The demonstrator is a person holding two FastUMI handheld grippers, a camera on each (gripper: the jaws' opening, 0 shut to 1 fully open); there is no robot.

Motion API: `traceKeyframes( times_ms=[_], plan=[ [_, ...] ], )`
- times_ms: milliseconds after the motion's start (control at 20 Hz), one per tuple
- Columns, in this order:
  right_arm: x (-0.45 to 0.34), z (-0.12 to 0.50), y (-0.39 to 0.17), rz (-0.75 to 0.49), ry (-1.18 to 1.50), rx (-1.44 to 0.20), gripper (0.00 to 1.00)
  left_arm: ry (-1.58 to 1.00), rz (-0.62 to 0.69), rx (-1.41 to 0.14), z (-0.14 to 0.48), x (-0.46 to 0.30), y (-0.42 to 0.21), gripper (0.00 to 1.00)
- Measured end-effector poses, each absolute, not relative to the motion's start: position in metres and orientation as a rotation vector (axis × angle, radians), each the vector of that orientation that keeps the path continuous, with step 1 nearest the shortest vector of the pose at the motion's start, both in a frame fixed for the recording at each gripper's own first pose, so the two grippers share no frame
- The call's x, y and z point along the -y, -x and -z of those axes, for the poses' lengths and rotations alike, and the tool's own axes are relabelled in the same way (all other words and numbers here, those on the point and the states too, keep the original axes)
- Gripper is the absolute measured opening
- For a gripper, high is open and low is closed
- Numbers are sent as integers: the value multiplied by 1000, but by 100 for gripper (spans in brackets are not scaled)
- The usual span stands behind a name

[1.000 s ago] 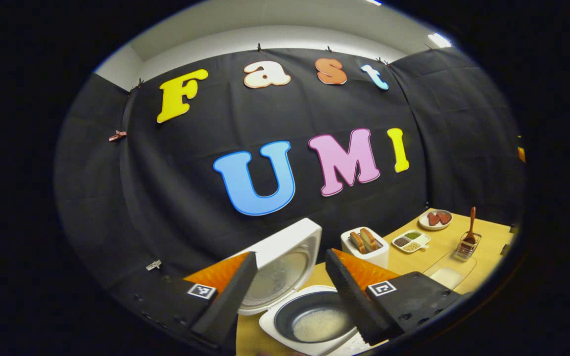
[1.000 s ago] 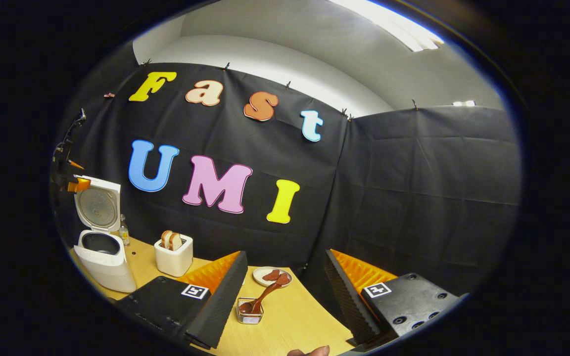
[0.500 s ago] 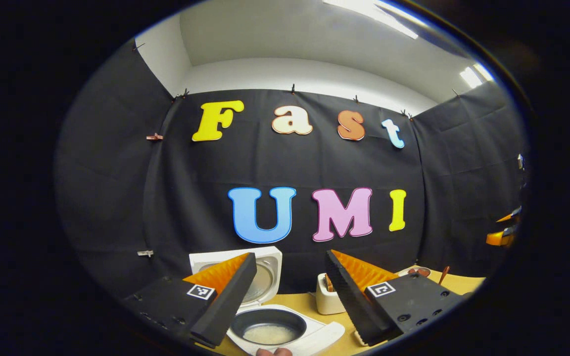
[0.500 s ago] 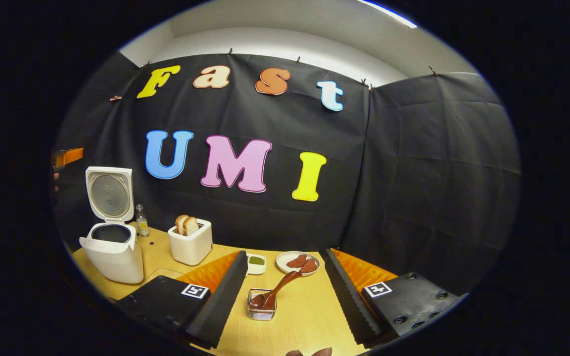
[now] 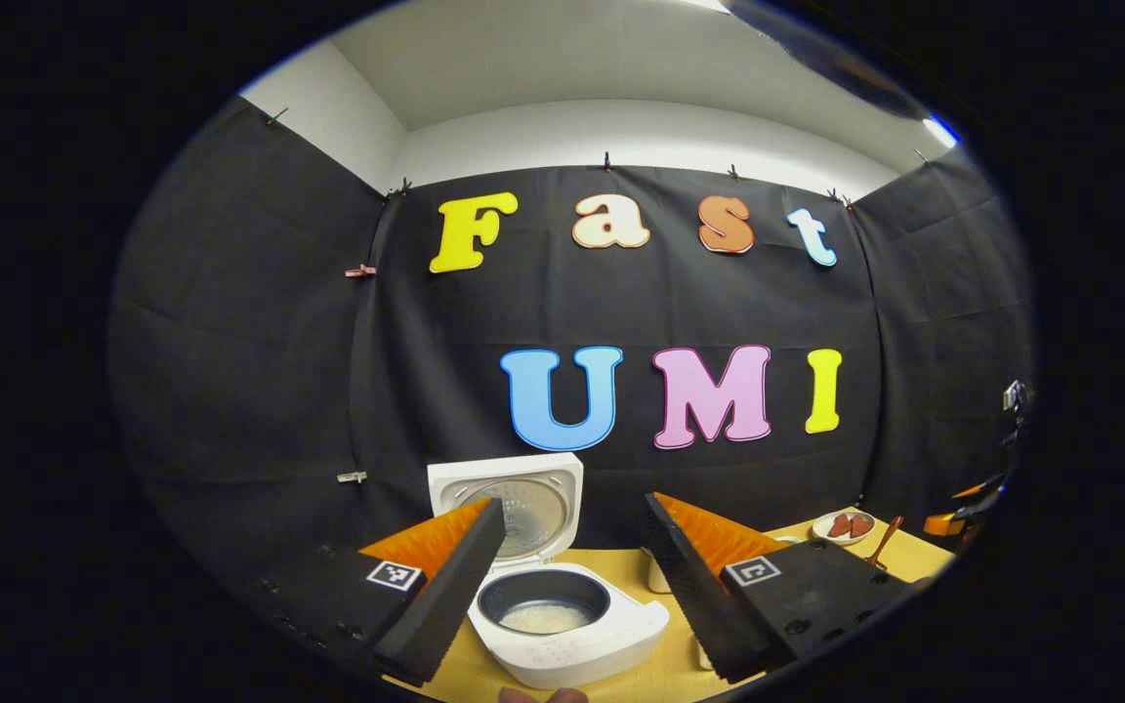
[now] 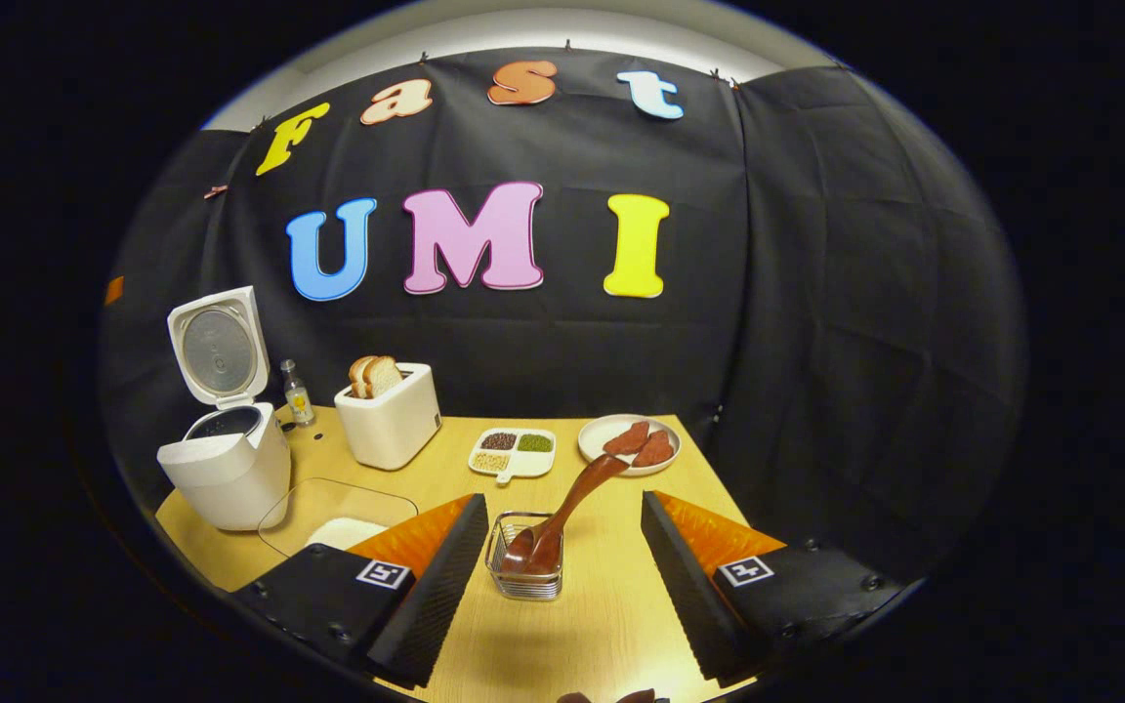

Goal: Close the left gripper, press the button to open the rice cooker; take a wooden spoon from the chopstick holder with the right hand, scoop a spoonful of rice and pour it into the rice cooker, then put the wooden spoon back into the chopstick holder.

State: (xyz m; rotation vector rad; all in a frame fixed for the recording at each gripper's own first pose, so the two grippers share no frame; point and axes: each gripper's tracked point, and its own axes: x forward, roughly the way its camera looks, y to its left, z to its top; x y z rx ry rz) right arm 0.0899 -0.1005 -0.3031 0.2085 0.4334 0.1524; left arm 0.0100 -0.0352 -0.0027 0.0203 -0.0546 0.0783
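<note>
Rice cooker point(image 5: 562, 610) stands on the desk point(image 5: 660, 674) with its lid point(image 5: 514, 503) up, just ahead of the left gripper point(image 5: 572, 586) and between its jaws, which are spread wide on nothing. White rice point(image 5: 548, 617) lies in the bottom of its dark pot. Over the last second this view has swung from looking down into the pot to a level look at the cooker from farther back, so the left hand seems to be pulling away.

In the right gripper view, the wooden spoon point(image 6: 562, 513) sits bowl-down in the chopstick holder point(image 6: 523, 566), a small wire basket, its handle leaning up and away toward the right jaw. A second ago the holder was small and low between the jaws; now it is nearer and centred in the gap. The right gripper point(image 6: 562, 557) is wide apart and holds nothing. With rice in the pot and the spoon back in its holder, the job looks finished, or nearly so.

Beyond the jaws stand a toaster point(image 6: 387, 425), a divided dish of beans point(image 6: 512, 451), a plate point(image 6: 629, 441) and a small bottle point(image 6: 297, 392) beside the cooker; a clear tray point(image 6: 338, 508) lies off the left jaw. Nothing blocks the holder.
</note>
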Motion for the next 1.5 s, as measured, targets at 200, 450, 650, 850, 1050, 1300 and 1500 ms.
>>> traceKeyframes(
  times_ms=[200, 450, 650, 850, 1050, 1300, 1500],
  plan=[
    [93, 352, -112, -193, -272, -515, 98, -26, -113, 21, 6, 46, 1, 97],
    [83, 401, -143, -227, -324, -604, 99, -92, -173, -2, 3, 52, 17, 97],
    [64, 434, -168, -251, -385, -678, 90, -94, -228, -34, 8, 50, 34, 97],
    [49, 440, -176, -266, -383, -691, 46, -92, -274, -71, 17, 40, 51, 97],
    [56, 432, -169, -223, -359, -669, 31, -93, -291, -83, 20, 32, 56, 97],
    [60, 412, -159, -207, -424, -629, 19, -92, -270, -85, 22, 25, 53, 97],
    [71, 368, -170, -175, -472, -544, 16, -89, -245, -75, 19, 19, 52, 97]
  ],
)
